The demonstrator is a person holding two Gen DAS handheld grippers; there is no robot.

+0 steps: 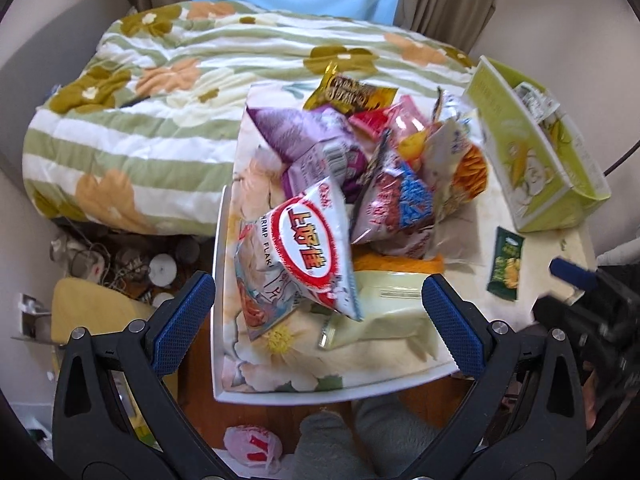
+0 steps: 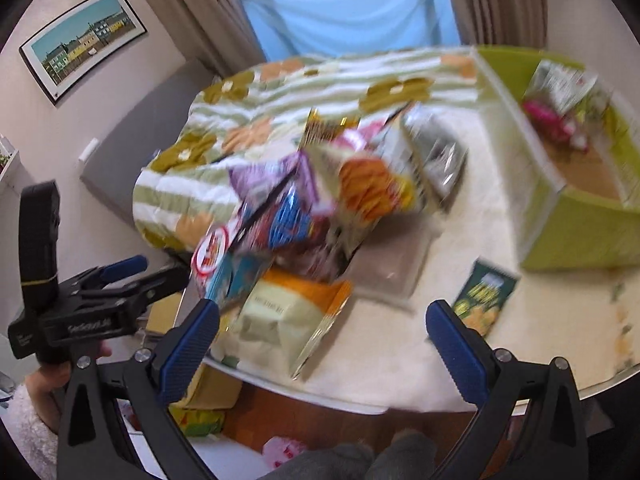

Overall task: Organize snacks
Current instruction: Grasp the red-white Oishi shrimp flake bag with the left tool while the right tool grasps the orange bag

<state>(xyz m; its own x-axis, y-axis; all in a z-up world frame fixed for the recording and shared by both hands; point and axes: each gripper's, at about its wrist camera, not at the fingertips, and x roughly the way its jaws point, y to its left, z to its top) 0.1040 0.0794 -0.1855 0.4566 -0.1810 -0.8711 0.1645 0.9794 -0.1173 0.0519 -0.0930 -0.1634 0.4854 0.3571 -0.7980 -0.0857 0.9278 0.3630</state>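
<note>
Snack pile (image 1: 360, 184): one loose heap on the flower-printed table (image 1: 280, 360), directly ahead of the left gripper (image 1: 318, 316). Countable packets in it: one white-and-red shrimp flakes bag (image 1: 308, 248) nearest the fingers, one pale cream pouch (image 1: 384, 312) lying flat between them, one purple bag (image 1: 304, 136), one red-and-blue bag (image 1: 400, 200), one gold-and-brown packet (image 1: 352, 94) at the far end; others overlapped and could not be counted.

Left gripper: jaws stood wide apart, holding nothing, touching nothing.

Right gripper (image 2: 320, 340): jaws likewise wide, empty, hovering over the table's near edge with the cream pouch just ahead.

Green packet (image 1: 506, 264): one, small, lying alone on the table, beyond the right gripper's right finger and apart from the heap.

Green box (image 1: 536, 152): one, open-topped, far right of both grippers. Only the right wrist view showed its inside, with a few packets, one pink (image 2: 552, 124); blurred.

Quilt (image 1: 160, 120): one, striped green with flowers, behind the heap.

Framed picture (image 2: 80, 44): one, seen in the right wrist view only.
</note>
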